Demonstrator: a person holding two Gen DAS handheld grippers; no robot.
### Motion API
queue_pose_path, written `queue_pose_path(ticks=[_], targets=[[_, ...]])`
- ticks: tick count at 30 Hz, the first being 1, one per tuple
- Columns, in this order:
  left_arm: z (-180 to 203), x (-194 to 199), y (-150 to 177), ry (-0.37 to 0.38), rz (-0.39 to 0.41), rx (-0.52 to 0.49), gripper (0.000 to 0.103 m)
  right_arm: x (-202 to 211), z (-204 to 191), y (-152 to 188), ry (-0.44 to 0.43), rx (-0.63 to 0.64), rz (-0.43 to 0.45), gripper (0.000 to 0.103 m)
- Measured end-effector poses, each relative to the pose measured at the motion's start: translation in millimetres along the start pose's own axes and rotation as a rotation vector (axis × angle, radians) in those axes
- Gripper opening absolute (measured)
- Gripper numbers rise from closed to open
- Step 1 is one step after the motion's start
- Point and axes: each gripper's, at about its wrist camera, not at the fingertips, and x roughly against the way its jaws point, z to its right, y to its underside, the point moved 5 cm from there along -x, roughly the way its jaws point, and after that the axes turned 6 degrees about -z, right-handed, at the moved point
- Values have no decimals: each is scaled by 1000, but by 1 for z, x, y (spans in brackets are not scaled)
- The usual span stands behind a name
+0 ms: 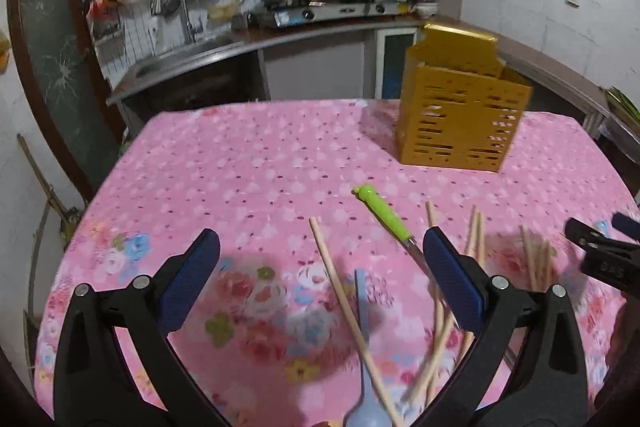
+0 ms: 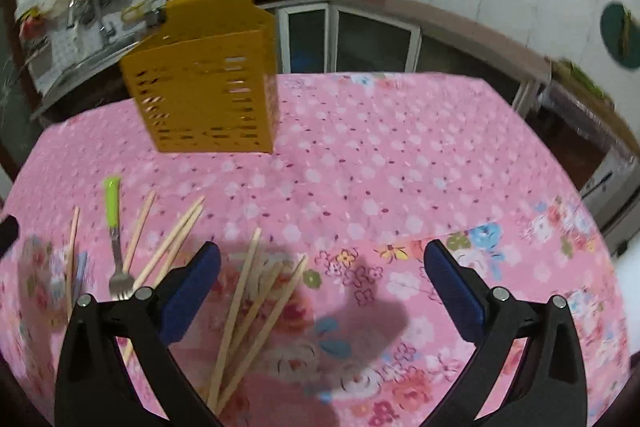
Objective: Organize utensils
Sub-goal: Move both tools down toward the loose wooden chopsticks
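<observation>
Both my grippers are wide open and hold nothing. My left gripper (image 1: pixel 320 279) hangs over the pink tablecloth (image 1: pixel 240 163). Between its jaws, in the lower middle of the left view, lie one chopstick (image 1: pixel 344 303) and a blue spoon (image 1: pixel 363 311). The chopstick points up and a bit to the left in the frame, almost straight away from me. The green-handled fork (image 1: pixel 384 213) lies just past the right jaw, handle end far from me.

My right gripper (image 2: pixel 322 283) is over a bunch of chopsticks (image 2: pixel 252 311) low in the right view, close to its left jaw. They also run mostly away from me.

The yellow utensil holder (image 1: pixel 456 107) stands upright at the upper right of the left view, well apart from everything.

I think the left gripper is nearer the lone chopstick. To grab it I should close across it, not along it.
</observation>
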Motion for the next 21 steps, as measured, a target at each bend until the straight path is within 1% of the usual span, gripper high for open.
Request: queue_pose_path(ticks=[4,6,8,11,14,15,18,21], targets=[[-10,-27,-4,-4,-24,49,98,-15,8,0,15,-16,-4,99],[-14,-34,-2,-3,-22,54,98,-23,11,4,3,-27,-10,99],[-16,-40,3,-32,-15,57,98,-29,14,6,-2,-40,-10,99],[-13,-49,10,-29,-29,39,98,-38,12,11,-14,-24,-22,99],[-7,-55,16,-56,-43,-2,98,-43,11,15,8,7,-26,99],[-6,-57,17,-54,-45,-10,98,-43,11,16,15,14,-27,99],[-6,-60,20,-42,-64,-12,98,-43,13,18,27,24,-27,99],[-7,-67,23,-58,-92,-21,98,-42,16,20,38,25,-33,98]])
